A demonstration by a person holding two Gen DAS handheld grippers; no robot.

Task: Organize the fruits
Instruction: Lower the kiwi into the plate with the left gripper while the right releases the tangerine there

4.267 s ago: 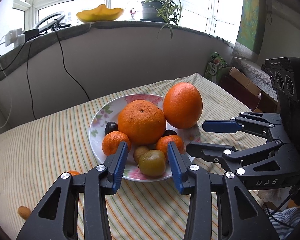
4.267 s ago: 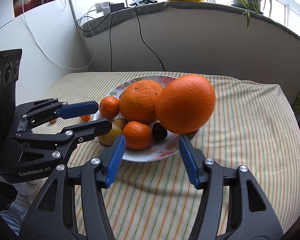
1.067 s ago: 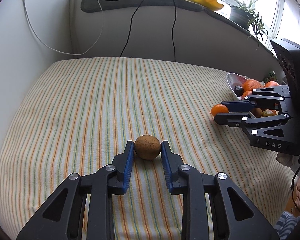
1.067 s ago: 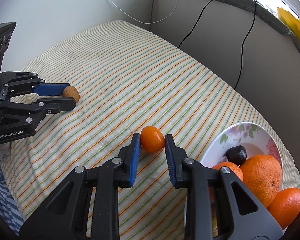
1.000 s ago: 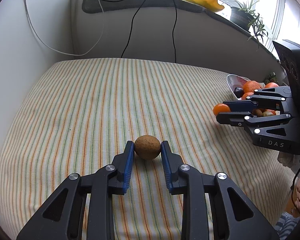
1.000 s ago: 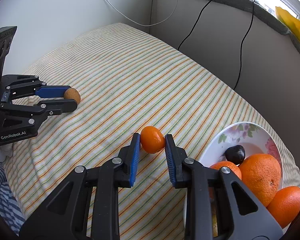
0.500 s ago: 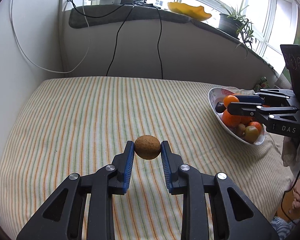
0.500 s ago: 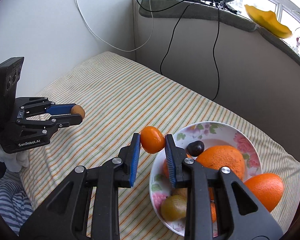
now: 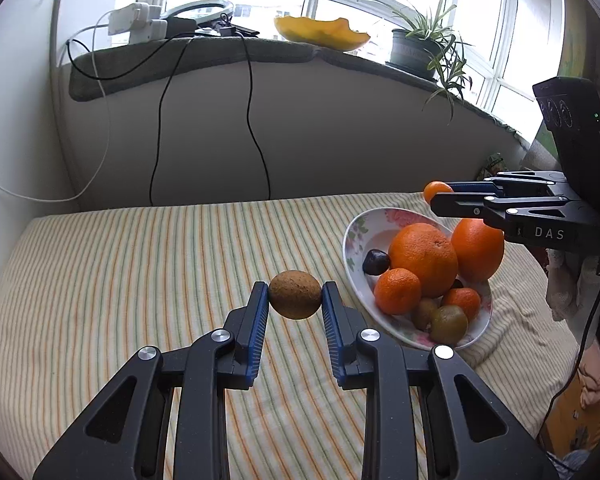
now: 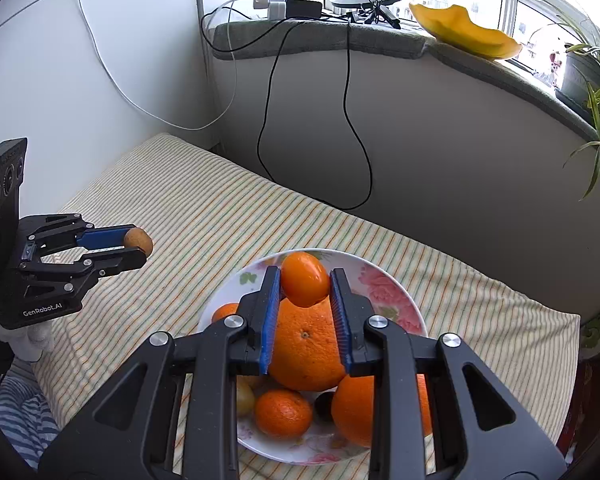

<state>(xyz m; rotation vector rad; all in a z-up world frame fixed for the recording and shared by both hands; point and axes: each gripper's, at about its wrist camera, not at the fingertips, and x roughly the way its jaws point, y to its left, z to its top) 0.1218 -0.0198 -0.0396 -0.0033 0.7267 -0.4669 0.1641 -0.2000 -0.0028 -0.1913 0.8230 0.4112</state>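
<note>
From the left wrist view, the left claw (image 9: 295, 300) is squeezed on a small brown fuzzy kiwi (image 9: 295, 294), lifted above the striped cloth table (image 9: 140, 280). The white flowered plate of fruit (image 9: 354, 232) sits to the right.

From the right wrist view, the right claw (image 10: 305, 286) pinches a small orange kumquat (image 10: 304, 283) over the plate's big orange (image 10: 305, 350).

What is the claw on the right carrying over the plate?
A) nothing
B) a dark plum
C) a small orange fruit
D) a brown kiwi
C: the right claw is shut on a small orange fruit above the plate; the kiwi is in the left claw.
</note>
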